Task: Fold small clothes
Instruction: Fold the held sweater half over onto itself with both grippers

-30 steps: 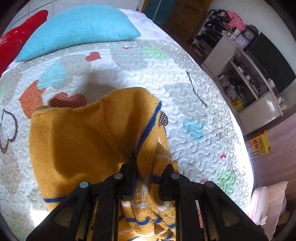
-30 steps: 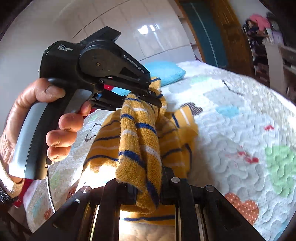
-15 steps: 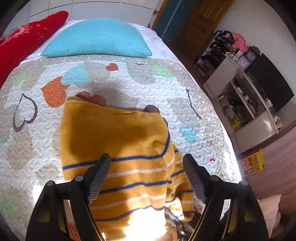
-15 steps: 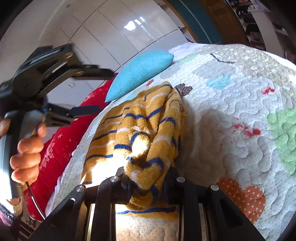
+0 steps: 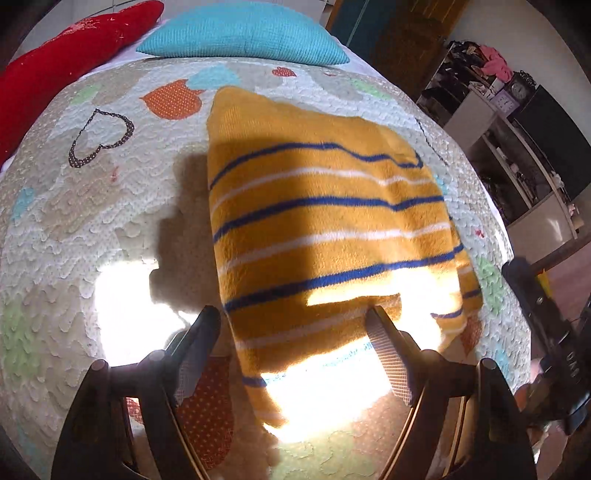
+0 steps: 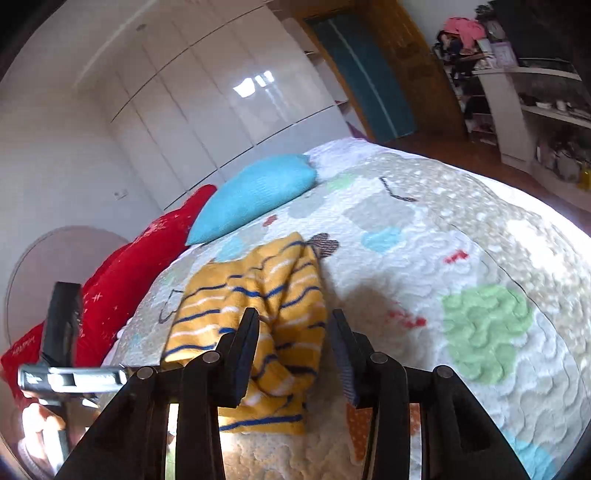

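A small mustard-yellow knit sweater (image 5: 325,221) with blue and white stripes lies folded on the quilted bedspread (image 5: 92,221). My left gripper (image 5: 295,332) stands wide open just above the sweater's near edge, with nothing pinched between its pads. In the right wrist view the same sweater (image 6: 258,306) lies ahead, bunched along its right side. My right gripper (image 6: 293,339) hovers over its near part with the jaws opening; the cloth shows between the fingers but the pads do not press on it. The left gripper's body (image 6: 62,354) and the hand holding it show at the left edge.
A turquoise pillow (image 5: 240,33) and a red cushion (image 5: 66,55) lie at the head of the bed. White shelves (image 5: 517,155) with clutter stand to the right beyond the bed's edge. White wardrobe doors (image 6: 207,110) and a wooden door (image 6: 369,74) are behind.
Both grippers let go of the sweater, and it dropped flat on the quilt. The left gripper opened wide and pulled back; the right gripper lifted off while its jaws parted.
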